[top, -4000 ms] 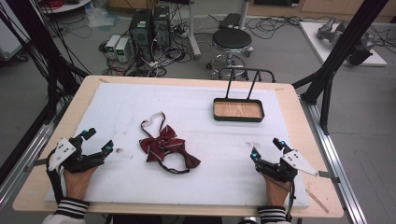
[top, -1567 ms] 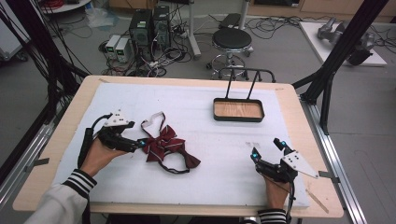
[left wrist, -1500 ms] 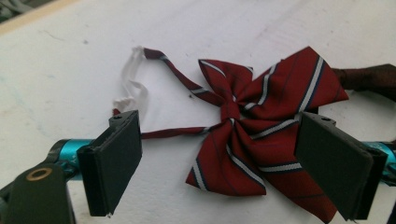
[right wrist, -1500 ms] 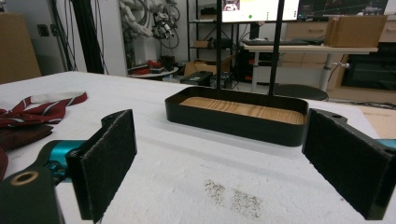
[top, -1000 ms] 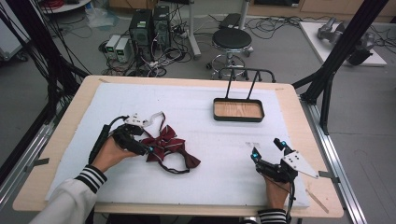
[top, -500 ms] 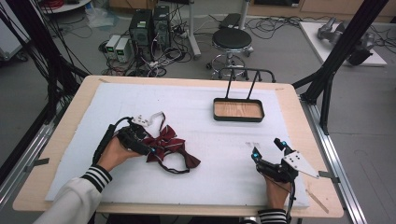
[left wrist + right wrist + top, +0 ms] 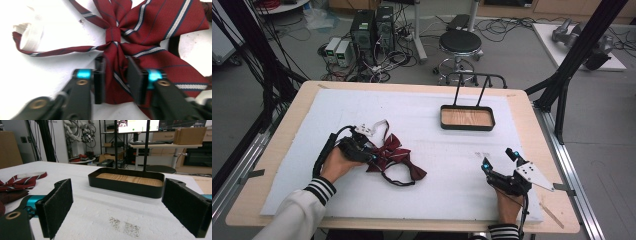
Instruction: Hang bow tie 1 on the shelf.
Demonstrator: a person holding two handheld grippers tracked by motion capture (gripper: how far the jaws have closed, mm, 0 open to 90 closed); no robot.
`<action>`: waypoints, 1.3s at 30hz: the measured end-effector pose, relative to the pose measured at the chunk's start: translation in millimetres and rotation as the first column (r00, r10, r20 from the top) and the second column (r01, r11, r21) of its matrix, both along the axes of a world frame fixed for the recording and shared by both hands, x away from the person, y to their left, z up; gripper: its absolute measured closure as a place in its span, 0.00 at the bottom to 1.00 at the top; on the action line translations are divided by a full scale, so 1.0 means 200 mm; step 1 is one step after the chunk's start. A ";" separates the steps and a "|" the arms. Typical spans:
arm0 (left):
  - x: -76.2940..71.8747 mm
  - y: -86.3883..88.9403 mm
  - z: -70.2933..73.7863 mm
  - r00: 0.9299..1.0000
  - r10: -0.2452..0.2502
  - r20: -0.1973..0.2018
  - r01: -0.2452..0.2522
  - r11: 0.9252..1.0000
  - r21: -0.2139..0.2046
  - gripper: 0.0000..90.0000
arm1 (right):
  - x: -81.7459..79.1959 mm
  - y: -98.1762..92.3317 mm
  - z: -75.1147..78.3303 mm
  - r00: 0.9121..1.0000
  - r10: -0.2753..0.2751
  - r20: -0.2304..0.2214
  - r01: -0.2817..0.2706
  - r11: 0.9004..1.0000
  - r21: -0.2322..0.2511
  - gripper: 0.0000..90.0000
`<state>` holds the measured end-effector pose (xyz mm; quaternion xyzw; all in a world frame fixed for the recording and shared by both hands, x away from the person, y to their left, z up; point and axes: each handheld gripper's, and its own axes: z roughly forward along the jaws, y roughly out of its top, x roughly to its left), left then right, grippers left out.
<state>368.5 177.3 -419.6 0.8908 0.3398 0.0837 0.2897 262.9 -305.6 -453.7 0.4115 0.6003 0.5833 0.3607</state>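
Bow tie (image 7: 150,37) is pinched below its knot by left gripper (image 7: 115,75), whose jaws have just been closing; right gripper (image 7: 117,205) is held spread, well apart.

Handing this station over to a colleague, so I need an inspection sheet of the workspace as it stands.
Surface: white foam sheet on a wooden table, a dark speckled patch near the right tool.
Job's things: maroon striped bow tie lying flat; black tray with wooden floor, empty.
Clutter: nothing seen.
Grippers: left tool has just been closing, pads pinching a fold of the tie; right tool open, resting on the sheet.
Cables: black cable loops from the left tool.
Surroundings: stool, computers on the floor.
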 end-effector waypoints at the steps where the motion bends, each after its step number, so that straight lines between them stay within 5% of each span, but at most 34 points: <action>1: 0.00 0.00 0.00 1.000 0.000 0.000 0.000 1.000 0.000 0.82 | 0.00 0.00 0.00 1.000 0.000 -0.001 0.000 1.000 0.002 0.10; 5: -0.01 0.00 0.00 1.000 -0.004 0.021 0.004 1.000 0.008 0.92 | 0.00 0.00 0.00 1.000 0.001 0.002 -0.001 1.000 0.003 0.10; 14: -0.02 -0.01 0.01 0.999 -0.014 0.045 0.014 1.000 0.012 0.96 | 0.00 0.00 0.00 1.000 0.001 -0.002 -0.001 1.000 0.004 0.10; 23: -0.06 0.02 0.06 0.991 -0.038 0.126 0.043 0.998 -0.035 0.96 | 0.00 0.00 0.00 1.000 -0.005 0.008 0.005 1.000 0.003 0.10; 31: -0.11 0.04 0.15 0.972 -0.058 0.226 0.079 0.993 -0.086 0.96 | 0.00 0.00 0.00 1.000 -0.001 0.005 0.001 1.000 0.008 0.10; 36: -0.13 0.06 0.23 0.946 -0.091 0.313 0.134 0.984 -0.120 0.96 | 0.01 0.00 0.01 1.000 0.026 -0.009 -0.026 1.000 -0.003 0.10; 39: -0.14 0.07 0.26 0.939 -0.099 0.329 0.150 0.980 -0.134 0.96 | 0.01 -0.01 0.01 0.998 0.050 -0.025 -0.049 0.999 0.005 0.10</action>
